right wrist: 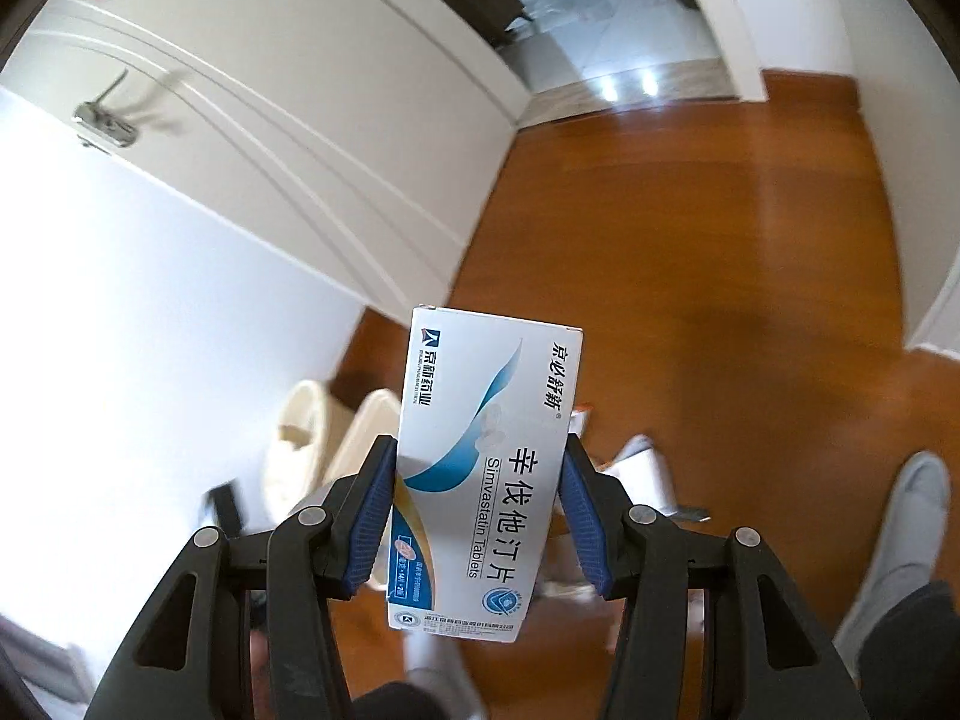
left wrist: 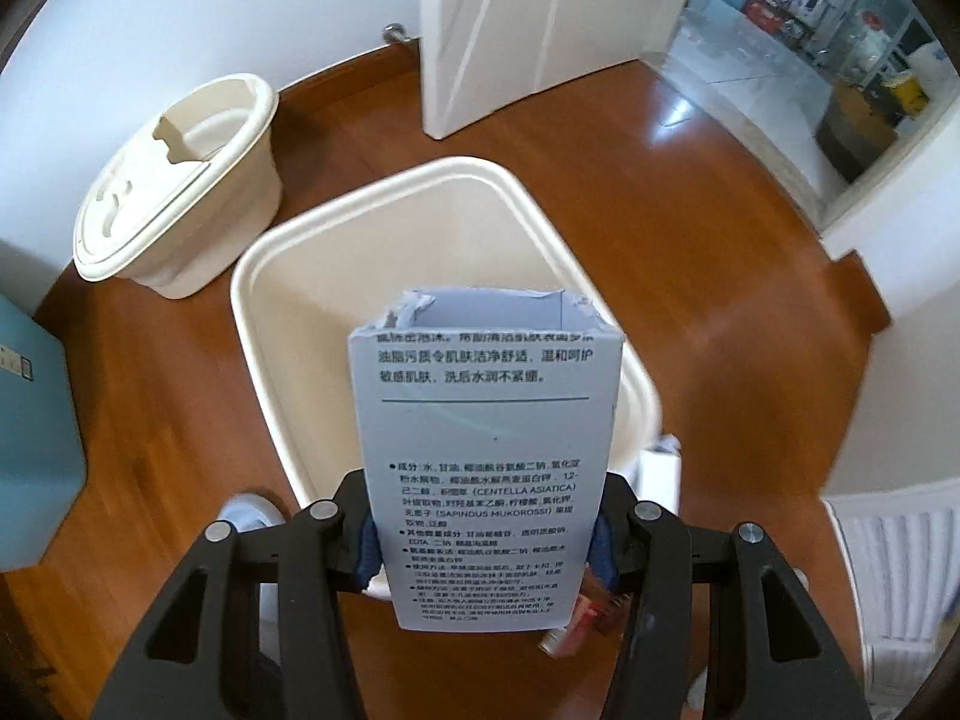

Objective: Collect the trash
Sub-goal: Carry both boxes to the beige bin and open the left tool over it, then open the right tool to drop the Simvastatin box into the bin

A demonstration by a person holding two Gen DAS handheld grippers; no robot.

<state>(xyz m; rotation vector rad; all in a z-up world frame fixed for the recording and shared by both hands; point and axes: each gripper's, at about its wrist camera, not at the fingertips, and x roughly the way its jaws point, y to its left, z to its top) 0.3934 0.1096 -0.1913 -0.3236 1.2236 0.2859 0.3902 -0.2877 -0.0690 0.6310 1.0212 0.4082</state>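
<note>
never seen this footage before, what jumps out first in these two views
Each view is filled by a carton clamped in a tool: in the left wrist view a pale blue box with a torn-open top, held in the left tool above an open cream bin on the wooden floor. In the right wrist view the right tool grips a white and blue Simvastatin tablet box, with a white door behind.
</note>
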